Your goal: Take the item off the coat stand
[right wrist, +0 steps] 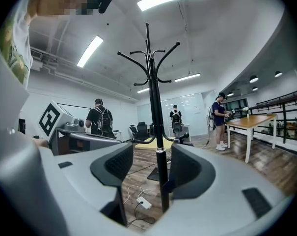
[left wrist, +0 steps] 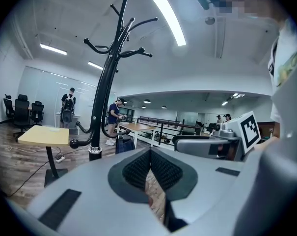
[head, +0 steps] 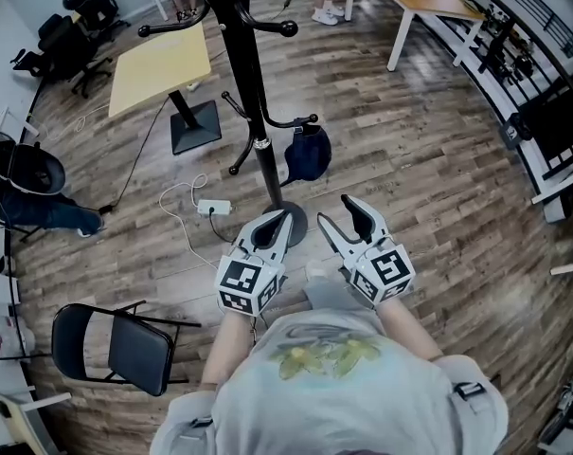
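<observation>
Grey T-shirt [head: 338,387]: on the person, at the bottom of the head view, on the near side of the coat stand [head: 251,83]; both forearms reach from it toward the stand's base
Left gripper [head: 273,224]: held low, its tips overlapping the near edge of the stand's round base in the head view; jaws closed pad to pad, nothing between them
Right gripper [head: 341,214]: just right of the base, level with the left one; jaws spread wide and empty; its own view shows the stand's pole beyond the gap, not touched
Dark blue item [head: 308,154]: hanging from a low hook on the right side of the stand, beyond both grippers and apart from them; cap or small bag, cannot tell which
Power strip [head: 213,208]: on the wood floor [head: 409,159] just left of the base; white cable looped beside it
Yellow table [head: 160,64]: left of the stand and behind it
Folding chair [head: 116,344]: black; well left of the stand, near the person
</observation>
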A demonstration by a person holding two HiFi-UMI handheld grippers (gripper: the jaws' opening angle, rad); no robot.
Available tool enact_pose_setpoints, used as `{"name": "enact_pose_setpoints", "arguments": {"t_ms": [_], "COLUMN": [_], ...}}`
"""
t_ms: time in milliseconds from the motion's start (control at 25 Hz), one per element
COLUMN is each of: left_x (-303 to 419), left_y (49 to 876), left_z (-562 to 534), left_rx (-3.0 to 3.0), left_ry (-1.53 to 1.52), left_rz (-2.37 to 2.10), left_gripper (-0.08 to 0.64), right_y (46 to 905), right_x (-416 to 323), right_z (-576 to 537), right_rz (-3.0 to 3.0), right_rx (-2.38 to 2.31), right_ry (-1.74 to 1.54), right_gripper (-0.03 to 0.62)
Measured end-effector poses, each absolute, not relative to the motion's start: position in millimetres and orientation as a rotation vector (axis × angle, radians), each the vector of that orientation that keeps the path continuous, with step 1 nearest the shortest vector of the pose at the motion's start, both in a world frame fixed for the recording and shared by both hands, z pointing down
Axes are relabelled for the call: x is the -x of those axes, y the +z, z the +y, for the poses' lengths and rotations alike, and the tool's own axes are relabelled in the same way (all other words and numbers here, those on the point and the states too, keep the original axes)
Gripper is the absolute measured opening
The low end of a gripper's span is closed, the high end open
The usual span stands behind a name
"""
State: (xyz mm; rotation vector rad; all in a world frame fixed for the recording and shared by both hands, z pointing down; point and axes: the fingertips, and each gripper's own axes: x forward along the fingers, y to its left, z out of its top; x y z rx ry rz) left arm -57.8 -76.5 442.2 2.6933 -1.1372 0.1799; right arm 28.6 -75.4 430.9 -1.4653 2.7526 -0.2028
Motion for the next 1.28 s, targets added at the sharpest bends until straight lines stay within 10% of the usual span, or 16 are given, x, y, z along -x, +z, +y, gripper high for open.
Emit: {"name": "enact_pose_setpoints", "arguments": {"t_ms": [1280], "left_x": [33], "left_y": [455], "left_z": [-170], "left_rx": [-2.650], "left_ry": [0.171], "left_rz": [-1.173], "left_gripper": [0.014], "right_y": [462], "right_x": [-44], "right_z": [-199], "right_rz": [2.901], "right_rx": [1.361], "right_ry": [-0.290], "right_gripper": [0.253]}}
